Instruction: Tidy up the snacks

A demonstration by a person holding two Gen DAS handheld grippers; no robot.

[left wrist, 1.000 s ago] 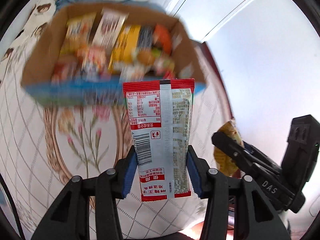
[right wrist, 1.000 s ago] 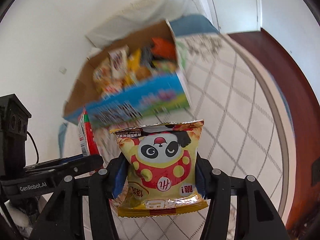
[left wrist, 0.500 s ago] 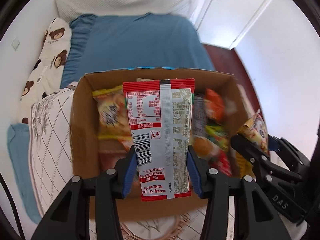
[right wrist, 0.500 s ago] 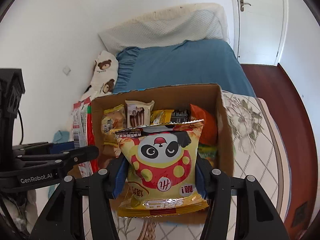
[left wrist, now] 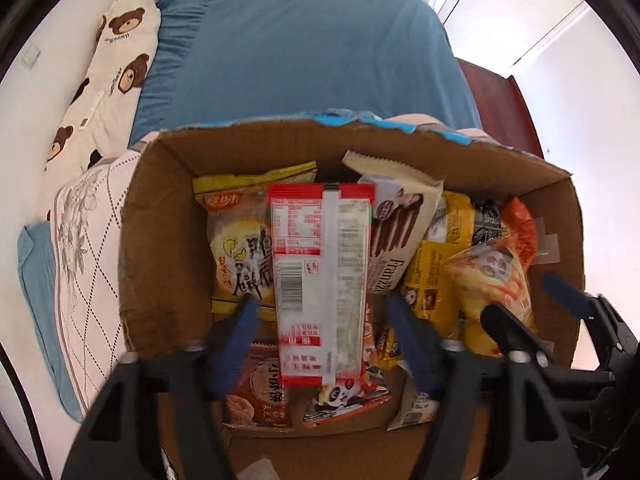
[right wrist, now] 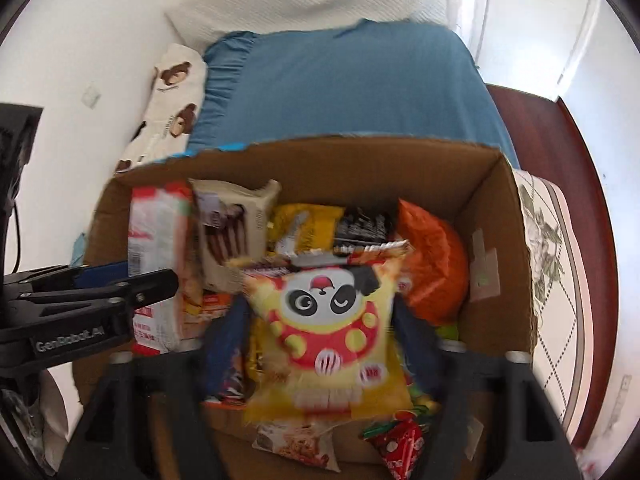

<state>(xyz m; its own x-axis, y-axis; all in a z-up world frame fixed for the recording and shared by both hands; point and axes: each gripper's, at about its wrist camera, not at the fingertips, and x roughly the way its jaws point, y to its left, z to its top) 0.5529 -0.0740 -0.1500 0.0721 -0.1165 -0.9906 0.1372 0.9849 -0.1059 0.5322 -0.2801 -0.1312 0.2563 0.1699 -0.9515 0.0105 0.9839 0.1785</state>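
Cardboard box (left wrist: 160, 240) below both grippers: red-white packet (left wrist: 322, 280) hangs between the spread left gripper (left wrist: 322, 344) fingers, panda bag (right wrist: 324, 320) between the spread right gripper (right wrist: 320, 344) fingers. Half a second ago both were pinched tight; now released over the box.

Both cameras sit just behind their grippers and look steeply down, close over an open cardboard box (left wrist: 168, 240) (right wrist: 496, 248) of snacks that fills the middle of each frame. The bed (left wrist: 304, 56) (right wrist: 352, 80) lies beyond the box at 12 o'clock in both. The left wrist view hangs over the box's left half; the right gripper (left wrist: 532, 304) enters it at 4 o'clock. The right wrist view hangs over the right half; the left gripper (right wrist: 124, 276) enters at 9 o'clock. They share the box, its snacks, the bed, and the bear-print pillow (left wrist: 104, 80) (right wrist: 168, 96) at 10 to 11 o'clock.
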